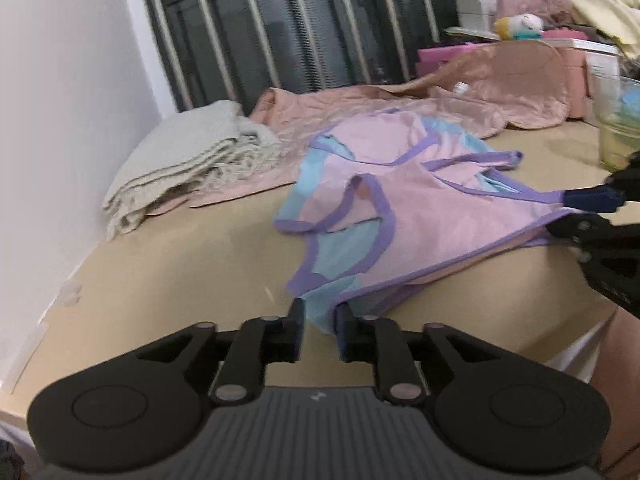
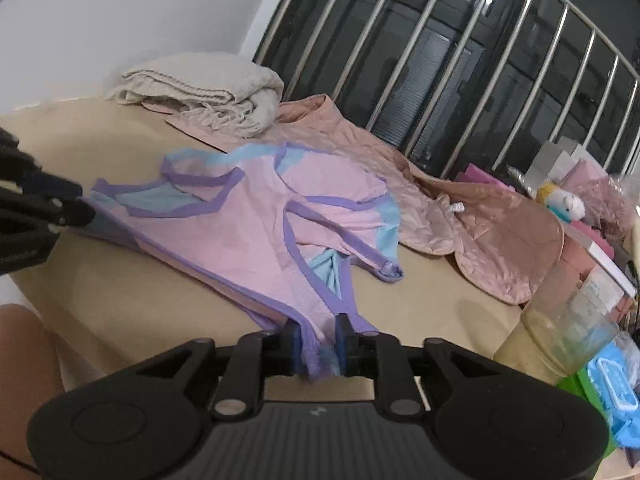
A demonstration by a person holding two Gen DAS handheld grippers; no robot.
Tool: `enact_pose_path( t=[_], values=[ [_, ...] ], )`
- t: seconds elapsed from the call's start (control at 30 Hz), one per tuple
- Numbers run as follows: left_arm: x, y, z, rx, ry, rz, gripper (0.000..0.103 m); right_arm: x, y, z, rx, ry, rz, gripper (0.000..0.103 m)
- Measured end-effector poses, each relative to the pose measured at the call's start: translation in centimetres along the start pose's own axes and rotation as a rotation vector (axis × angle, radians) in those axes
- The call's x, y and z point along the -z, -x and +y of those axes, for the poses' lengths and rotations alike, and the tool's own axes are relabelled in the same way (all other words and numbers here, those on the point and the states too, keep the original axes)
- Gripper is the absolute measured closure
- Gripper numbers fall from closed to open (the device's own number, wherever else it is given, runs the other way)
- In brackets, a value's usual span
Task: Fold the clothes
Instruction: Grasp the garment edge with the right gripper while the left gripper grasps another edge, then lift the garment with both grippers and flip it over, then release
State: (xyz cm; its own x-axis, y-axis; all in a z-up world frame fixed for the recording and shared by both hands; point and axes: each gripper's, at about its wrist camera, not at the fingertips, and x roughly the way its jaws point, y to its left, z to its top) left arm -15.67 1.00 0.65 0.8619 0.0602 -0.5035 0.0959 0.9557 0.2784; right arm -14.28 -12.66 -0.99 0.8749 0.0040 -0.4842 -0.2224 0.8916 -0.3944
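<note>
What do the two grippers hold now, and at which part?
Both hold the pink garment by its purple-trimmed near edge: the left gripper at one blue corner, the right gripper at the other.

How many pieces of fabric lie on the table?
3: a pink garment with purple trim in front, held by both grippers; a folded beige knit by the wall; a shiny pink quilted piece along the window bars. More may be hidden in the clutter.
</note>
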Motion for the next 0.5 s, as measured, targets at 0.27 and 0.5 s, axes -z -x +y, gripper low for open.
enact_pose_path(
  t=[0.27,0.5],
  values=[
    [-0.4,-0.5,0.5,-0.002,0.061,0.033,0.092,0.6,0.8,0.0,0.027,0.007,-0.013,0.076],
    [-1.5,0.5,1.2,0.009,0.117,0.021,0.101,0.9,1.7,-1.1,-0.012,-0.033,-0.013,0.101]
  ],
)
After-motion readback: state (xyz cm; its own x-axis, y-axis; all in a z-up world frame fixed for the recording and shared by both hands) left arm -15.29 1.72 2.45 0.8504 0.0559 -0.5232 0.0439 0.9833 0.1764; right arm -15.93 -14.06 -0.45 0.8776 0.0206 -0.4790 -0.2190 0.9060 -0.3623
